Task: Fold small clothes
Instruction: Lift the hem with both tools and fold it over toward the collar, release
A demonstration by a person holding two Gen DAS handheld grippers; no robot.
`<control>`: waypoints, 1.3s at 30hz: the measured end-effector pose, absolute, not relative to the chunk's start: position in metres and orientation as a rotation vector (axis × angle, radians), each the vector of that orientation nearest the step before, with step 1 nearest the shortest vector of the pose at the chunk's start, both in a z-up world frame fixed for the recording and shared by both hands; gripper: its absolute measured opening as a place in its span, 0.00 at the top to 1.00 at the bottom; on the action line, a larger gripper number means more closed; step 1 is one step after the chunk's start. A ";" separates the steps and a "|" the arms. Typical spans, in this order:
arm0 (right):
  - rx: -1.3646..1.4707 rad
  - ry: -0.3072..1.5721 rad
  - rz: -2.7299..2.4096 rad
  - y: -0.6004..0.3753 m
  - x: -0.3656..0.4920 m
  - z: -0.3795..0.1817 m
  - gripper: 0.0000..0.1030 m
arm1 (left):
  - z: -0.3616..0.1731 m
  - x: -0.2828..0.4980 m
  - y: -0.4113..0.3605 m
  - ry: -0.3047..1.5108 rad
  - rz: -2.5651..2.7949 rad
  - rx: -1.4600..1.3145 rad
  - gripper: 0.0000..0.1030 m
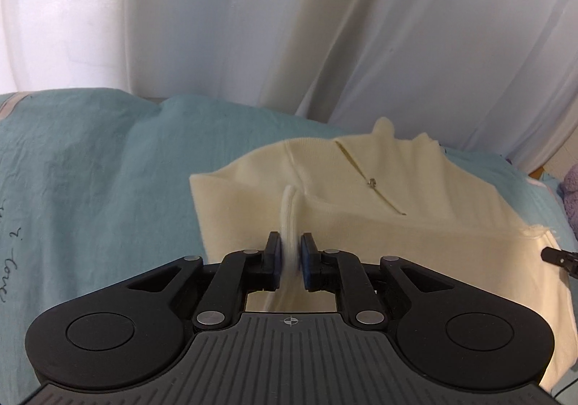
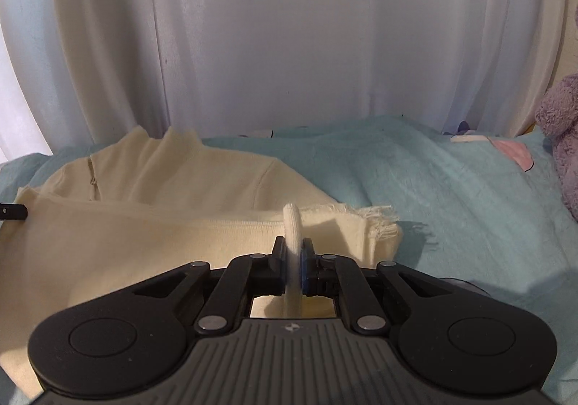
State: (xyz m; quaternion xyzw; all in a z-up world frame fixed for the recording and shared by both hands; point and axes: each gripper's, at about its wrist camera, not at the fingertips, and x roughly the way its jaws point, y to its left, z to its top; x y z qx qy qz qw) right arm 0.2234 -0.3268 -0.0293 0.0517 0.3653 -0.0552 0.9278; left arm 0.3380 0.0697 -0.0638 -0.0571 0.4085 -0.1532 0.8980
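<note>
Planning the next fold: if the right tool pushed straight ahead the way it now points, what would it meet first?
The right tool is shut on a fold of the cream sweater, so more of that sweater comes first, probably the folded edge just ahead. Beyond lie the teal bedsheet and the white curtain; depth is hard to judge.

Left side: a wide stretch of bare teal bedsheet (image 1: 90,170) is seen to the left of the cream sweater (image 1: 361,188); nothing is seen standing on it.
Right side: open sheet is seen to the right of the sweater's frayed edge (image 2: 383,224), until the purple plush toy (image 2: 563,137) at the far right edge is met.
Far side: the way beyond the bed is closed by the white curtain (image 2: 289,43).
Middle: the sheet is covered by the sweater, and a fold is pinched by the left gripper (image 1: 290,253) and by the right gripper (image 2: 292,257).
</note>
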 end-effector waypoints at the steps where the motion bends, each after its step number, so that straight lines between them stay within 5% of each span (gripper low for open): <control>1: 0.102 0.757 -0.110 -0.328 0.222 -0.032 0.92 | -0.064 0.334 0.071 0.833 -0.333 -0.117 0.72; 5: 0.132 0.752 -0.073 -0.329 0.215 -0.034 0.87 | -0.068 0.331 0.076 0.842 -0.384 -0.125 0.72; 7: 0.096 0.759 -0.079 -0.322 0.215 -0.038 0.89 | -0.071 0.333 0.073 0.846 -0.375 -0.090 0.91; 17: -0.020 0.533 -0.189 -0.311 0.228 0.028 0.94 | 0.019 0.351 0.075 0.598 -0.313 -0.150 0.91; 24: -0.073 0.497 -0.296 -0.301 0.294 0.016 0.94 | -0.015 0.396 0.018 0.590 -0.191 -0.002 0.90; 29: -0.015 0.519 -0.358 -0.302 0.295 -0.009 0.89 | -0.039 0.384 0.011 0.645 -0.144 0.030 0.75; 33: 0.100 0.541 -0.120 -0.271 0.282 -0.025 0.86 | -0.045 0.361 -0.010 0.609 -0.286 0.018 0.47; 39: -0.017 0.607 0.079 -0.203 0.301 -0.058 0.87 | -0.087 0.383 -0.055 0.699 -0.287 0.123 0.43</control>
